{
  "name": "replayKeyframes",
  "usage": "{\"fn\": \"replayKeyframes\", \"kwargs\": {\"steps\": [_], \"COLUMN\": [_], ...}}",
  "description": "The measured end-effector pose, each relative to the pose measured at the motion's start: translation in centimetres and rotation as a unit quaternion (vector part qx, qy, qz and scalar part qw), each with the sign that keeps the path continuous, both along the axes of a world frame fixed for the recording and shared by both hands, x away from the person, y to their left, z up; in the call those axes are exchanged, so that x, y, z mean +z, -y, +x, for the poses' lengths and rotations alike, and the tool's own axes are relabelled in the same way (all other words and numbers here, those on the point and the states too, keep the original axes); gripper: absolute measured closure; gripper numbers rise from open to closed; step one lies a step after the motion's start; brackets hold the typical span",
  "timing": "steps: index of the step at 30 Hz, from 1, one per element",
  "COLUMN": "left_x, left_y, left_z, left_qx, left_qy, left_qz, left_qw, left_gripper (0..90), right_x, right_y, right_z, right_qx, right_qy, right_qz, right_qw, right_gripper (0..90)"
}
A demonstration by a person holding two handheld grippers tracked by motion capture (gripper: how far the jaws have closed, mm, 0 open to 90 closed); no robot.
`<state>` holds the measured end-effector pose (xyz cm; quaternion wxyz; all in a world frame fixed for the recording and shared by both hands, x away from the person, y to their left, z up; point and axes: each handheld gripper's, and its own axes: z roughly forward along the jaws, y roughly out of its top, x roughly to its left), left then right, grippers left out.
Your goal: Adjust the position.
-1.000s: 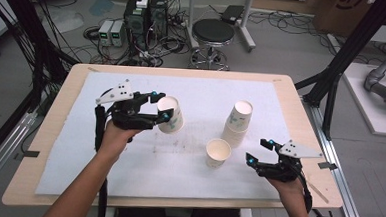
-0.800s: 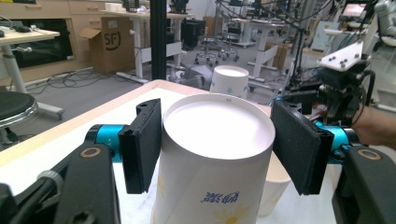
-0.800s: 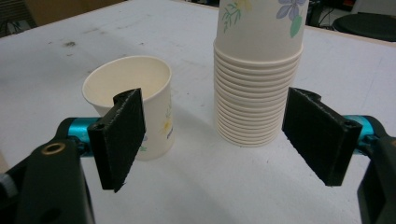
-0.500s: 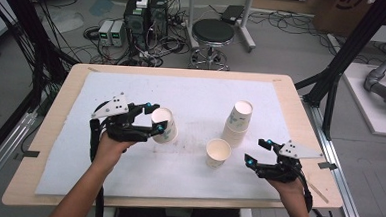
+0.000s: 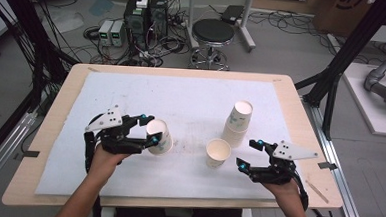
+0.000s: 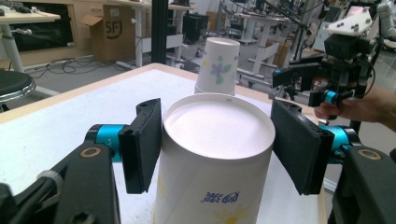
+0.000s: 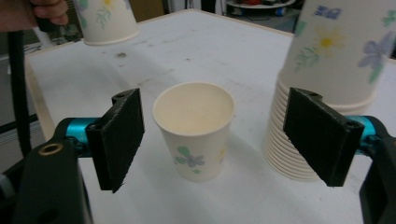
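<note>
On the white surface (image 5: 191, 103), work appears part done: one cup (image 5: 217, 152) stands upright alone beside the inverted stack (image 5: 238, 122), and a second cup (image 5: 159, 136), upside down, is carried low at the left, probably not yet set down. Left tool (image 5: 148, 131) is clenched on that inverted cup, pads at both sides of its base end. Right tool (image 5: 249, 152) is released, jaws wide and just opened further, the upright cup between them untouched. Remaining: placing the carried cup
</note>
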<state>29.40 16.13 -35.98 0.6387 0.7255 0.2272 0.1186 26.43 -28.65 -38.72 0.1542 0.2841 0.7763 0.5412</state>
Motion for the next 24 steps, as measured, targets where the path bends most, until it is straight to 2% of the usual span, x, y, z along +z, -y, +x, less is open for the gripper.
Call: {"fn": "replayKeyframes", "kwargs": {"steps": [9,14,18,24], "left_x": [-0.1,-0.5,-0.6,-0.5], "left_y": [0.2,0.9,1.4,1.7], "left_z": [-1.6,-2.1,-2.3,-2.4], "left_qx": [-0.010,-0.029,-0.040,-0.048], "left_qy": [0.001,-0.002,-0.004,0.000], "left_qz": [0.003,0.011,0.013,0.014], "left_qw": [0.9999,0.9995,0.9991,0.9987], "left_gripper": [35.9,35.9,35.9,36.0], "right_x": [0.5,0.6,0.7,0.6], "right_y": [-2.7,-3.9,-5.2,-8.1], "right_z": [-0.3,-0.1,0.0,0.5], "right_qx": [0.048,0.065,0.084,0.118], "right_qy": [0.002,0.001,0.000,-0.004], "right_qz": [0.003,0.015,0.021,0.012], "right_qw": [0.9988,0.9978,0.9962,0.9929], "right_gripper": [20.8,20.8,20.8,20.8]}}
